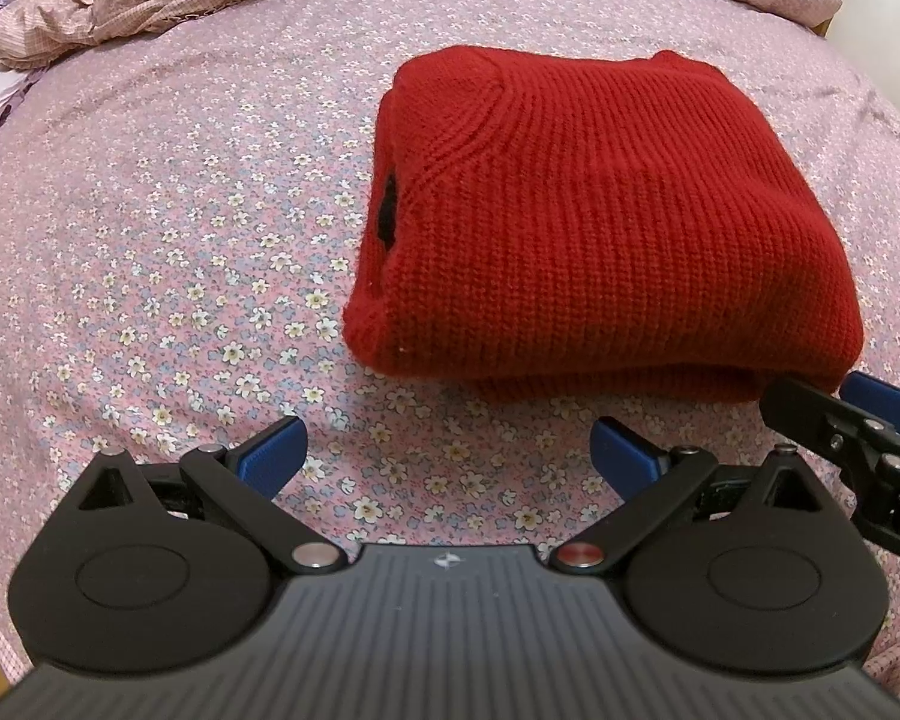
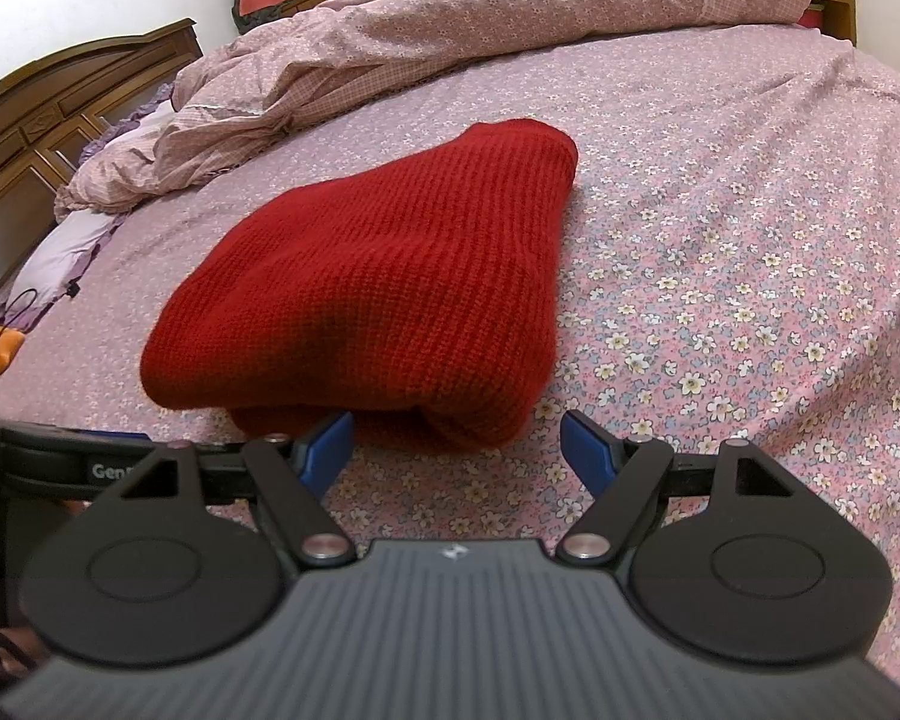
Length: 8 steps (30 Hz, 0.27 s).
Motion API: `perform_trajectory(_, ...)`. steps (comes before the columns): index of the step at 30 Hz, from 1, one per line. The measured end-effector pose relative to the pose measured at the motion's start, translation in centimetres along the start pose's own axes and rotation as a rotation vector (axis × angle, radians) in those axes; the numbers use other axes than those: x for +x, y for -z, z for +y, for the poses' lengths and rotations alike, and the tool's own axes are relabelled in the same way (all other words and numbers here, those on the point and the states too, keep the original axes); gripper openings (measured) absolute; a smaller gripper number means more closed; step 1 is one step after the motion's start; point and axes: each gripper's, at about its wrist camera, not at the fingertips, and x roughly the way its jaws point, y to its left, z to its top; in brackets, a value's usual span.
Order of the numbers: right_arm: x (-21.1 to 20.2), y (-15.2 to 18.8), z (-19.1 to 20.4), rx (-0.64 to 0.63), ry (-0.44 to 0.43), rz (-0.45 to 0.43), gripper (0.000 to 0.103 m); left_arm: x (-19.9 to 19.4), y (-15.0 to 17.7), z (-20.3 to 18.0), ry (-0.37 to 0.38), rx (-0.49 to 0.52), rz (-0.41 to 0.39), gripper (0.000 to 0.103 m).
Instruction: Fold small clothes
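**Red knit folded on the bed, both grippers wide and empty**

Observation. A red knit sweater (image 1: 606, 222) lies on the floral bedsheet (image 1: 180, 252), roughly mid-bed, already doubled into a thick rectangular bundle. A crumpled duvet (image 2: 450, 30) is heaped along the far side, well apart from it. From the left wrist view the neckline ribbing shows at the bundle's upper left, with a dark gap where the layers part along the left edge.

Grippers. The left gripper (image 1: 447, 450) has its jaws spread apart with nothing between them, only bare sheet; it sits just short of the bundle's near left corner. The right gripper (image 2: 456, 444) is likewise spread wide and holds nothing. Its left blue pad (image 2: 330, 441) looks very close to the near folded edge of the sweater; I cannot tell whether it touches.

Handling, my reading. Chunky rib knit: soft, limp, probably fairly light, and not fragile. The surface is grippy rather than slick, so pads should hold well, but the stacked layers will slide over one another and sag if lifted from one point. A pinch on the top layer alone would likely peel the fold open.

Where to take hold. Best bet is the near rolled edge, jaws straddling the full thickness, one gripper towards each near corner. The task looks close to finished.
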Motion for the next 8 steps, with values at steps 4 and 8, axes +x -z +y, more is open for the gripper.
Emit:
perform_trajectory(4,0.00,0.00,0.00,0.000,0.000,0.000,0.077,-0.11,0.19,-0.24,0.004,0.005,-0.001,0.102)
perform_trajectory(8,0.00,-0.01,-0.01,0.000,0.000,0.000,0.077,-0.31,0.21,-0.39,0.004,0.009,-0.001,0.102)
